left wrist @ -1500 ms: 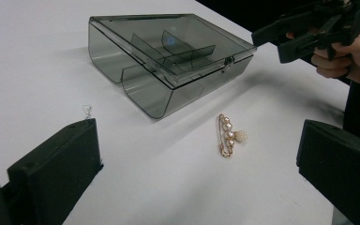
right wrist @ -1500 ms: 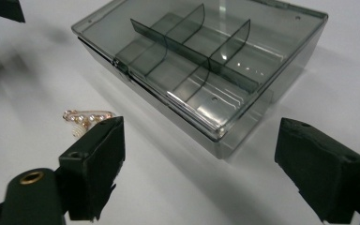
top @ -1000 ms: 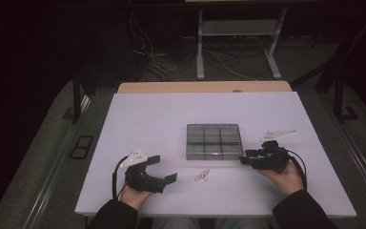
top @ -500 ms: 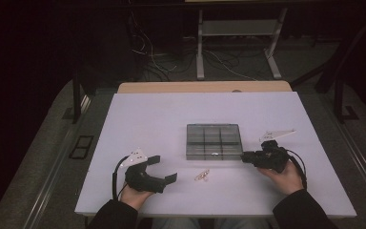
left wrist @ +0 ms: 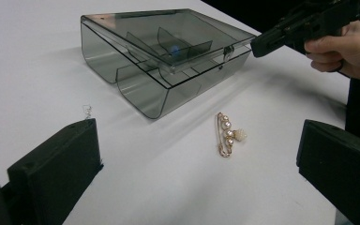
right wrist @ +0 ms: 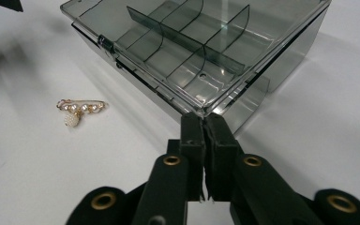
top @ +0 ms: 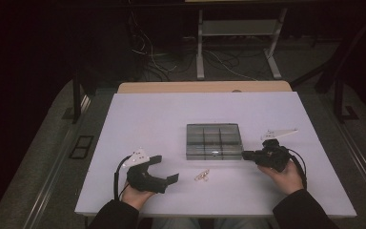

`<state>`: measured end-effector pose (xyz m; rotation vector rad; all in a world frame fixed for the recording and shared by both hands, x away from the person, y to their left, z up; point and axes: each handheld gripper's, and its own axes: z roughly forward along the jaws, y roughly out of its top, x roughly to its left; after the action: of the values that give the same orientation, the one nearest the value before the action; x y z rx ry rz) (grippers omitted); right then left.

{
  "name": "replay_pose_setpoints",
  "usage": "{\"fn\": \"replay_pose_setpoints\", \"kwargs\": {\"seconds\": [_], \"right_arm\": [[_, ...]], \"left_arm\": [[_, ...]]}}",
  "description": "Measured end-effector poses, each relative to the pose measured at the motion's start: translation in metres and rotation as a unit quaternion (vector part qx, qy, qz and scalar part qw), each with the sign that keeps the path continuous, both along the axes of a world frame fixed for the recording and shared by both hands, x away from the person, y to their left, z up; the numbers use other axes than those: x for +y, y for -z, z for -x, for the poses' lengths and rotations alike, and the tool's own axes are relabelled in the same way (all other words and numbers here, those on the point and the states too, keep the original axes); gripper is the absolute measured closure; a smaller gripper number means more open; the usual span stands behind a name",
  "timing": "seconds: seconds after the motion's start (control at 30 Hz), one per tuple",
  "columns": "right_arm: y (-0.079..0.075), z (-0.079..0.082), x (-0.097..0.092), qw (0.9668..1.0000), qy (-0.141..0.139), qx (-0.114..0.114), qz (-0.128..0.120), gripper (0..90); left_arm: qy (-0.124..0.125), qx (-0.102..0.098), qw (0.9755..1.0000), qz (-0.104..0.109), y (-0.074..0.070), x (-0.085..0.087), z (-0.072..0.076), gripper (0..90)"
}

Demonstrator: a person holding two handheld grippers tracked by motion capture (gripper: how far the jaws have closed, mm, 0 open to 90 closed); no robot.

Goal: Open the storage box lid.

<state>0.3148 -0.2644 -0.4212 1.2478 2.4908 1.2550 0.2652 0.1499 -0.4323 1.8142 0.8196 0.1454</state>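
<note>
A smoky clear compartment box (top: pixel 214 140) lies mid-table with its lid down; it also shows in the left gripper view (left wrist: pixel 168 51) and close up in the right gripper view (right wrist: pixel 192 51). A gold brooch with pearls (top: pixel 201 175) (left wrist: pixel 227 134) (right wrist: pixel 77 110) lies on the table in front of it. My left gripper (top: pixel 167 168) (left wrist: pixel 196 129) rests open near the front edge, pointing at the brooch. My right gripper (top: pixel 244 154) (right wrist: pixel 205 123) (left wrist: pixel 262 44) has just been closing and is shut, nothing visible between its jaws, tips at the box's near right corner.
A tiny wire hook (left wrist: pixel 88 111) lies on the white table (top: pixel 162 119) by the left jaw. Beyond the table's far edge are a wooden board (top: pixel 205 87), cables and metal legs on the floor.
The right gripper's jaws have come together at the box's corner. Both hands, the box and the brooch stay where they were.
</note>
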Motion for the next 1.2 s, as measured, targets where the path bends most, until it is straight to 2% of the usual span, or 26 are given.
{"fn": "replay_pose_setpoints", "kwargs": {"seconds": [0.13, 0.2, 0.43, 0.7, 1.2], "right_arm": [[-0.001, -0.002, 0.001, 1.0, -0.004, 0.004, -0.001, 89.3], [-0.003, -0.003, 0.002, 1.0, -0.007, 0.001, -0.003, 89.3], [-0.008, -0.008, 0.003, 0.9999, -0.014, -0.006, -0.008, 89.4], [-0.015, -0.014, 0.004, 0.9998, -0.017, -0.003, -0.013, 89.4], [-0.035, -0.026, 0.003, 0.9996, -0.022, -0.012, -0.015, 89.4]], "left_arm": [[0.003, -0.005, 1.0, -0.005, -0.003, 0.0, -0.002, 0.0], [0.009, -0.001, 1.0, -0.002, -0.006, -0.001, -0.003, 0.0], [0.015, -0.013, 0.9998, 0.005, -0.014, 0.0, -0.01, 0.0], [0.023, -0.014, 0.9996, -0.003, -0.02, -0.003, -0.018, 0.0], [0.036, -0.023, 0.999, -0.011, -0.04, -0.019, -0.042, 0.0]]}}
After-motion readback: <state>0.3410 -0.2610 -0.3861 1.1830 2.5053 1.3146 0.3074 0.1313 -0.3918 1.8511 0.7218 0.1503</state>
